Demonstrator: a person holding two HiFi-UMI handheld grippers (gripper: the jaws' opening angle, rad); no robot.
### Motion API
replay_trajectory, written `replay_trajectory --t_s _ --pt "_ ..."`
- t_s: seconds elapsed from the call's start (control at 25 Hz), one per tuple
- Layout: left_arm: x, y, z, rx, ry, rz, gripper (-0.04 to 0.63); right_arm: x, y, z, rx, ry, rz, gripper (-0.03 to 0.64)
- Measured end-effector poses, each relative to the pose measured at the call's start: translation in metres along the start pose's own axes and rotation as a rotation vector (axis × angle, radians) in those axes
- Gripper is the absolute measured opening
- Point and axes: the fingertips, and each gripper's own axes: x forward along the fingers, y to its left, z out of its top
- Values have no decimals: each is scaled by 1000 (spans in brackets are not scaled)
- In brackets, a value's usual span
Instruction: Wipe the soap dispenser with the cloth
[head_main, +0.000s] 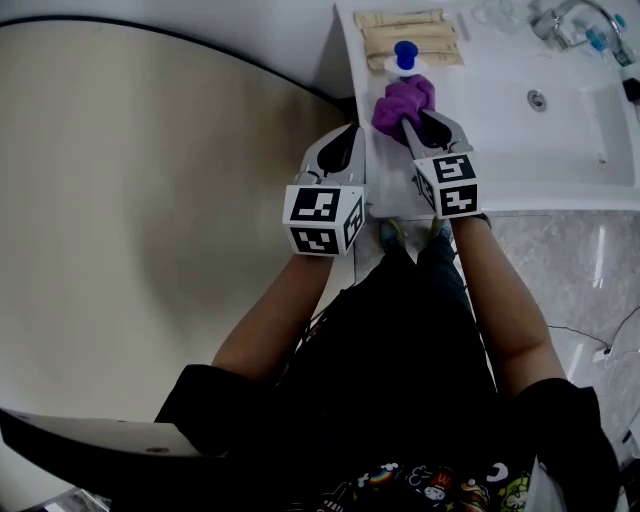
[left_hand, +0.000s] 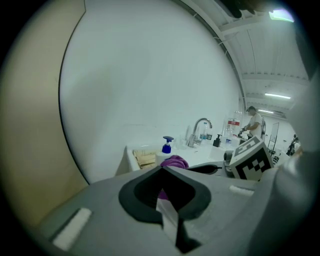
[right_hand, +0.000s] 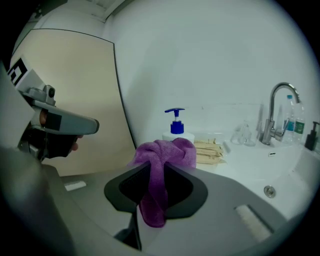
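White countertop (head_main: 520, 190) with a sunken basin filled the upper right of the head view, and a beige curved panel (head_main: 150, 200) was seen to its left. At the back left corner of the counter the soap dispenser (head_main: 404, 62), white with a blue pump, was stood upright just in front of a stack of pale wooden strips (head_main: 410, 35). A chrome faucet (right_hand: 275, 112) was seen at the far side of the basin, with a drain (head_main: 537, 98) set in the basin floor. The purple cloth (head_main: 402, 102) was held bunched in the right gripper (head_main: 410, 124), whose jaws were clamped on it, with a tail of fabric hung down between them in the right gripper view. The bunched end was brought up to the near side of the dispenser's body; whether it was actually touching could not be settled from either view. The left gripper (head_main: 354, 130) was held beside the counter's left edge, level with the right one and clear of the dispenser, and its jaws were closed together with nothing gripped between them. Far off in the left gripper view a person (left_hand: 255, 122) was seen standing beyond the counter.
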Motion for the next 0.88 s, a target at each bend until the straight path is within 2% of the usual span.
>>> replay_trajectory --t_s 0.28,0.4,0.56,0.88 --pt "8 10 12 21 -24 -45 0 -7 14 40 38 -94 -66 109" --pt "9 15 16 25 -34 -57 0 3 20 51 36 -111 -67 109" --pt "7 21 18 27 -35 -62 0 17 19 43 34 -84 -60 109" --pt "2 30 -4 0 -10 -41 0 32 11 3 46 -13 -45 109"
